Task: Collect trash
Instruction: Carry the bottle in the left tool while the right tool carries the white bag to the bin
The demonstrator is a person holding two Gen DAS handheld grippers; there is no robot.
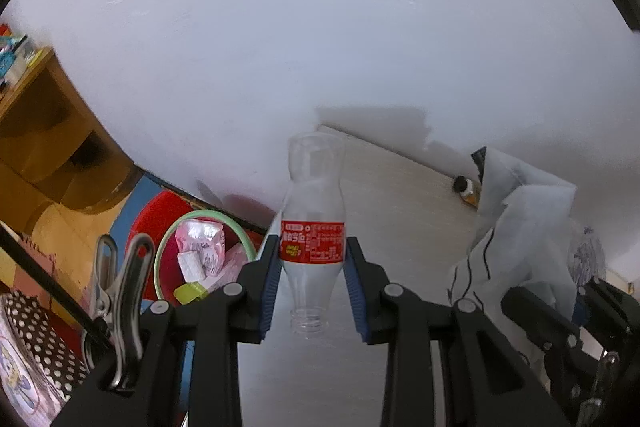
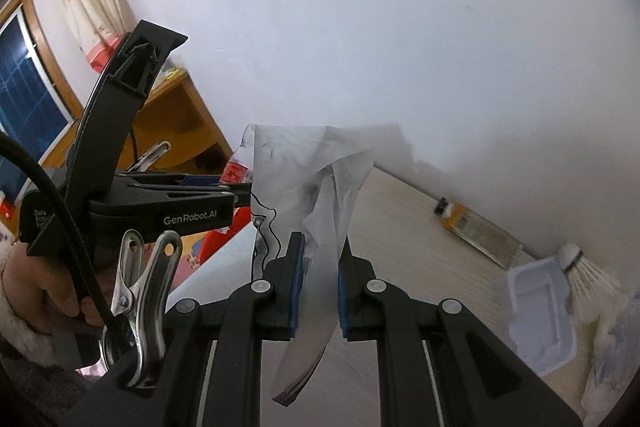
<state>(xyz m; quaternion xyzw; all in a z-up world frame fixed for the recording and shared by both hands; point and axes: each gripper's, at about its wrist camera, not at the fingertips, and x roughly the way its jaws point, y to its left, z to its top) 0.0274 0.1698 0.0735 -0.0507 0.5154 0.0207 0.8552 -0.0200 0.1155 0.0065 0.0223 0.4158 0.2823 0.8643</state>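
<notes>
My left gripper is shut on an empty clear plastic bottle with a red label, held neck toward the camera above the table's left end. Below and to its left stands a green-rimmed bin with pink wrappers inside. My right gripper is shut on a thin white plastic wrapper with dark print, which hangs up and down through the pads. In the left wrist view that wrapper and the right gripper's body show at the right. The left gripper's body and the bottle's label appear in the right wrist view.
A pale wooden table runs along a white wall. On it lie a small bottle with a yellow label, a white plastic tray, a shuttlecock and crumpled paper. A wooden shelf and a red stool stand at the left.
</notes>
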